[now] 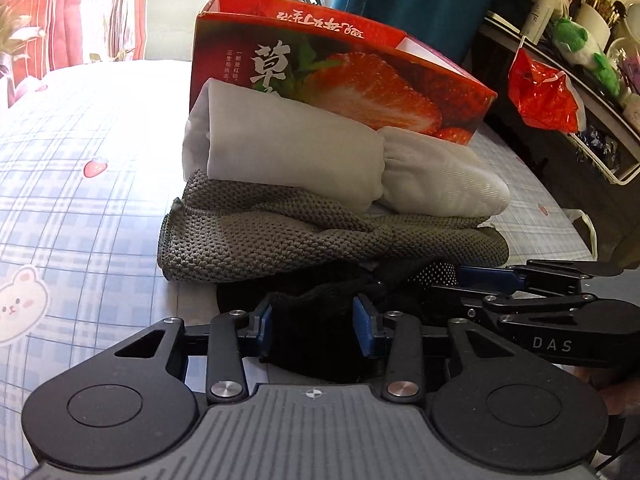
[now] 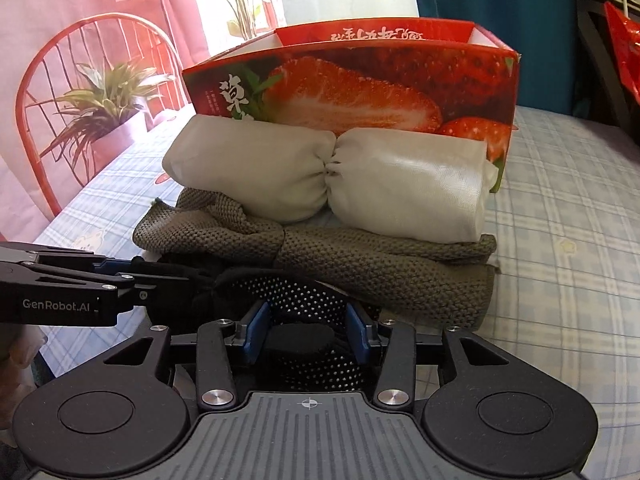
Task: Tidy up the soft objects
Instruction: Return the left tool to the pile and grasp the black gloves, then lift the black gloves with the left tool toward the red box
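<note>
Two grippers share one black item: the black sock (image 2: 304,300), dotted with white grip spots, lies right at your fingertips, running crosswise in front of you. Your right gripper (image 2: 306,338) has its blue pads narrowed onto the dotted end, and your left gripper (image 1: 312,320) has its pads closed in on the plain black end; each looks to have cloth pinched, though how firmly is hard to tell. Its long axis runs from one gripper to the other, so neither hand is nearer.

Just ahead of your fingers lies the grey knit sock (image 2: 380,268), also crosswise, touching the black one. Beyond it, the pale rolled cloth (image 2: 320,176) rests partly on the knit and against the strawberry box (image 2: 360,84). All sit on the checked bedsheet (image 2: 560,208). The box's open top is straight ahead and higher, so I judge the carry goes forward and up.
</note>
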Demonstrator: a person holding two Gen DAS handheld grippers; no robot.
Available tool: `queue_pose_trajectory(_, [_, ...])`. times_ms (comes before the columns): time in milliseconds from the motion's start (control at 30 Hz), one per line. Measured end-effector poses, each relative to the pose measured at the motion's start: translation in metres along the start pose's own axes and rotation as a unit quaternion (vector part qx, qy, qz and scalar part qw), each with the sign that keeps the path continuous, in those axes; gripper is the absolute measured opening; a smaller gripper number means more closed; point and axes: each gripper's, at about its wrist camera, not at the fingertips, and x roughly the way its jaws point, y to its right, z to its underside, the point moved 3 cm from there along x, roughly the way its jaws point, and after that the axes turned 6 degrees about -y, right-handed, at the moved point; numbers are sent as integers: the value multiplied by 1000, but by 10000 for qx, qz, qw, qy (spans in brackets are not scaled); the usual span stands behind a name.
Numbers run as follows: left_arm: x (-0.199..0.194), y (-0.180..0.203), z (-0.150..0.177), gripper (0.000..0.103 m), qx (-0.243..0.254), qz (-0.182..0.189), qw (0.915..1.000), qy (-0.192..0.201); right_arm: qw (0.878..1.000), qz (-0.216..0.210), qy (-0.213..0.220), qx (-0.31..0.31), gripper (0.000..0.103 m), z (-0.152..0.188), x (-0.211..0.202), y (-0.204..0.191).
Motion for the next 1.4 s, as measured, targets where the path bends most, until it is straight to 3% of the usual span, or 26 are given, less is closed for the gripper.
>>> queue_pose_trajectory(800, [1, -9, 2, 46, -308, 251, 9992, 36, 9998, -28, 49, -169, 39, 2, 3, -2])
queue_pose_trajectory(1233, [4, -7, -3, 44, -211, 201, 9995, -74, 9998, -10, -40, -196, 20, 0, -2, -11])
queue_pose_trajectory(1300, [3, -5, -4, 39, -185, 154, 9997, -84, 9998, -26, 4, -182, 18, 0, -6, -12])
queue_pose_trajectory(1333, [1, -4, -5, 29, -184, 151, 9997, -80, 9998, -39, 48, -187, 18, 0, -8, -12])
queue_pose_trajectory(1400, [-4, -3, -5, 19, -209, 207, 9996, -22, 9996, -62, 187, -213, 17, -2, -15, -13])
